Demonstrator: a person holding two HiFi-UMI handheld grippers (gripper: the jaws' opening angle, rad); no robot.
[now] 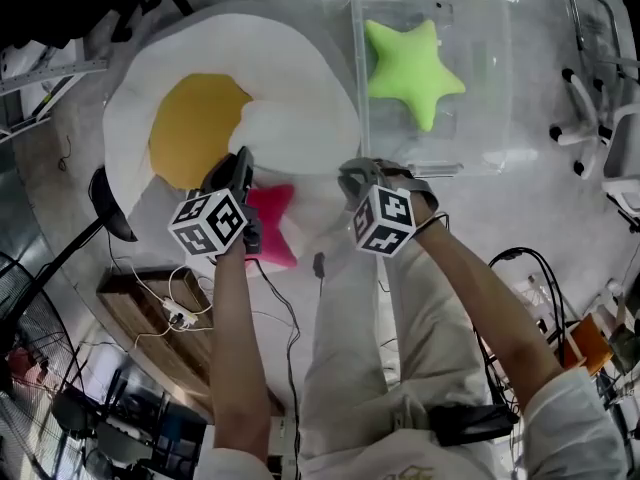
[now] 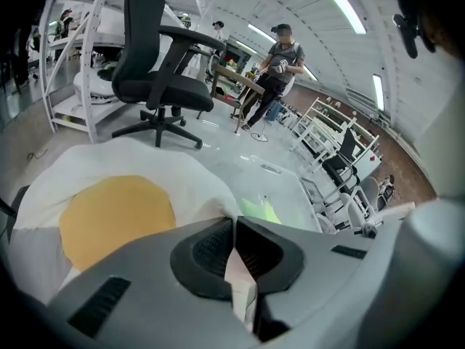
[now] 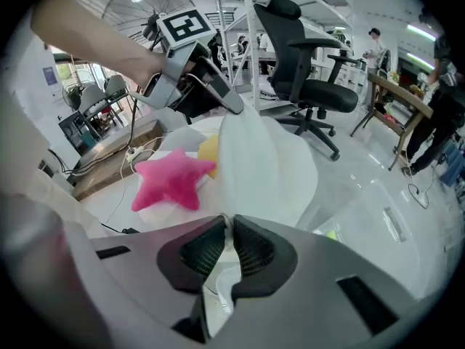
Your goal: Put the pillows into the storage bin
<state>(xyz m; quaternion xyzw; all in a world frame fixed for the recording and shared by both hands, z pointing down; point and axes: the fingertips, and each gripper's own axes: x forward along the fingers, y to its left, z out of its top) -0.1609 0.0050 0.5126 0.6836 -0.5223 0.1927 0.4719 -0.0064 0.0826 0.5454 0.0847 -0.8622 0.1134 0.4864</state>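
While the egg pillow (image 1: pixel 290 68) is pinched by its white edge in the closed jaws of the left hand-held gripper (image 1: pixel 238 163) and right hand-held gripper (image 1: pixel 355 176), both should be raised evenly. The storage bin (image 1: pixel 430 166), just beyond the right hand-held gripper, is likely entered cleanly only if the pillow is bunched.

At bottom centre, the right gripper (image 3: pixel 226 222) has its jaws pinched on a fold of the white fried-egg pillow (image 3: pixel 269 169), which rises through mid-frame. The left gripper (image 3: pixel 234 109), upper left, nips the same pillow's edge. A pink star pillow (image 3: pixel 171 182) lies at left, and a black office chair (image 3: pixel 309 57) stands at upper right.
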